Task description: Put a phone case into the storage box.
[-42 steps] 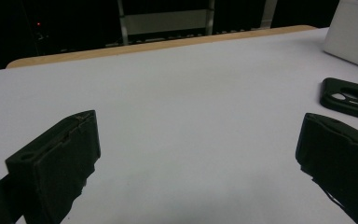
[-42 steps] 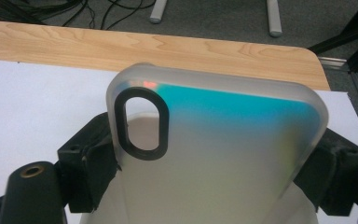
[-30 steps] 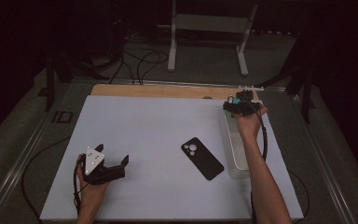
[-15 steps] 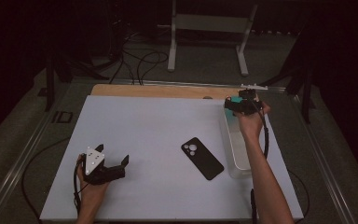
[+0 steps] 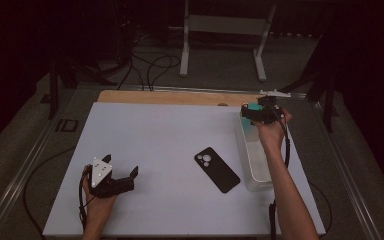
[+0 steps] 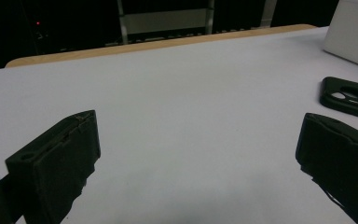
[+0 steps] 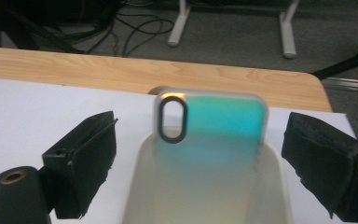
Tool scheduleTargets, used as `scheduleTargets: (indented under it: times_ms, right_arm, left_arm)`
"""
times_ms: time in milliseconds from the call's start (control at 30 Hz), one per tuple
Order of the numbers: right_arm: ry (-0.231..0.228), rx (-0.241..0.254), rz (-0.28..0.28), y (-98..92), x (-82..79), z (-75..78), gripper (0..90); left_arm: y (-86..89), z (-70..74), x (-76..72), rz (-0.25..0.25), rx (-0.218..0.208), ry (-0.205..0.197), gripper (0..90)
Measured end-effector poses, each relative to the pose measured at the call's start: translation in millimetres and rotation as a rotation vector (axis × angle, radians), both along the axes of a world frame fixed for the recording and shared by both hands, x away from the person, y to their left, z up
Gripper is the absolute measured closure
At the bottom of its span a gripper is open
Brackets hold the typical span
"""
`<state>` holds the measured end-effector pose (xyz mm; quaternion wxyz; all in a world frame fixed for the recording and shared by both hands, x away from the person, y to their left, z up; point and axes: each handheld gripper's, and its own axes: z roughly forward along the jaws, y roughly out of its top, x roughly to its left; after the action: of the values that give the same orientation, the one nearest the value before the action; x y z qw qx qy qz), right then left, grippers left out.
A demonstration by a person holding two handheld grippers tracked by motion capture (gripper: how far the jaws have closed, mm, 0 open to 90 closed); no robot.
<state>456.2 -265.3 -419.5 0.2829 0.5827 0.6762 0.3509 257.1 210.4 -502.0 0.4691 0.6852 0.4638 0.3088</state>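
The right hand-held gripper (image 5: 258, 113) hovers over the far end of a clear plastic bin (image 5: 260, 170) at the right side of the desk (image 5: 170, 135). Its jaws stand wide apart, released, grasping nothing. In the right gripper view, an iridescent teal phone case (image 7: 212, 128) stands upright against the bin's (image 7: 279, 186) far wall, between the two jaws but touching neither; its oval camera cutout sits at its upper left corner.

The left hand-held gripper (image 5: 122, 177) rests low at the near left of the desk, its jaws also spread open and empty, pointing right. A black phone case (image 5: 217, 169) lies flat on the desk just left of the bin, well apart from the left hand-held gripper; in the left gripper view it (image 6: 349, 97) lies far right, beyond the jaws.
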Motion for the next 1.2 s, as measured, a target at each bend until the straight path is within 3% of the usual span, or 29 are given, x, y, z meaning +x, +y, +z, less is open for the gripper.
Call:
scheduleTargets:
  times_ms: [467, 867, 1200]
  right_arm:
    - [-0.016, 0.047, 0.113, 6.5, -25.6, 6.7, 9.8]
    - [-0.047, 0.074, 0.225, 26.4, -49.0, 14.5, 9.7]
    - [-0.082, 0.087, 0.332, 46.4, -80.5, 18.9, 9.7]
  left_arm:
    - [-0.5, -0.1, -0.3, -0.002, 0.008, 0.001, 0.4]
    - [-0.4, -0.1, -0.1, -0.002, 0.005, 0.001, 0.4]
    - [-1.1, -0.4, -0.1, -0.003, 0.006, 0.004, 0.4]
